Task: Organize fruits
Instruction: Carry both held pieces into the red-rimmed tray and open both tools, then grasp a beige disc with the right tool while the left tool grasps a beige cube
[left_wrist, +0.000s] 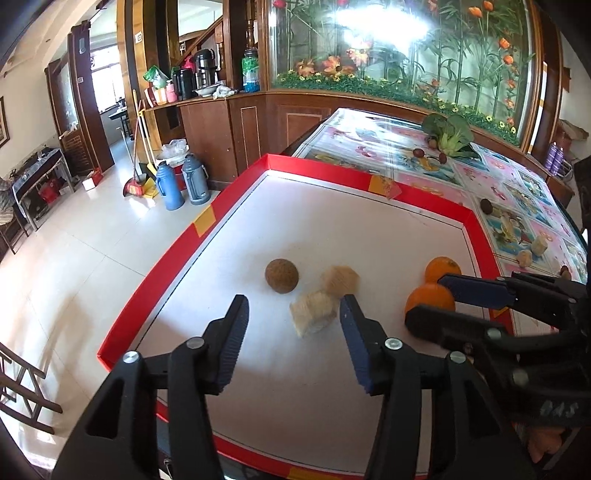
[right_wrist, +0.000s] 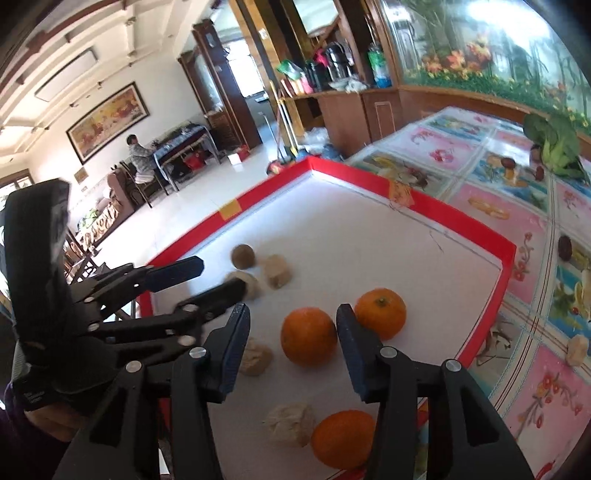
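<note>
A white tray with a red rim (left_wrist: 177, 254) (right_wrist: 508, 258) holds the fruit. In the left wrist view my left gripper (left_wrist: 293, 306) is open and empty, just short of two pale tan chunks (left_wrist: 314, 312) (left_wrist: 340, 278) and a brown round fruit (left_wrist: 281, 276). My right gripper (left_wrist: 424, 295) reaches in from the right, open around the near orange (left_wrist: 430, 297), with a second orange (left_wrist: 443, 267) behind. In the right wrist view my right gripper (right_wrist: 291, 317) is open around an orange (right_wrist: 308, 336); two more oranges (right_wrist: 380, 312) (right_wrist: 341, 439) and tan chunks (right_wrist: 290, 424) (right_wrist: 256, 356) lie nearby. My left gripper (right_wrist: 221, 277) shows at left.
The tray sits on a table with a flowered cloth (left_wrist: 517, 184). On the cloth lie leafy greens (left_wrist: 452, 134), small dark fruits (left_wrist: 485, 205) and tan chunks (left_wrist: 537, 243) (right_wrist: 578, 349). Beyond the left rim is the floor with thermos flasks (left_wrist: 181, 181).
</note>
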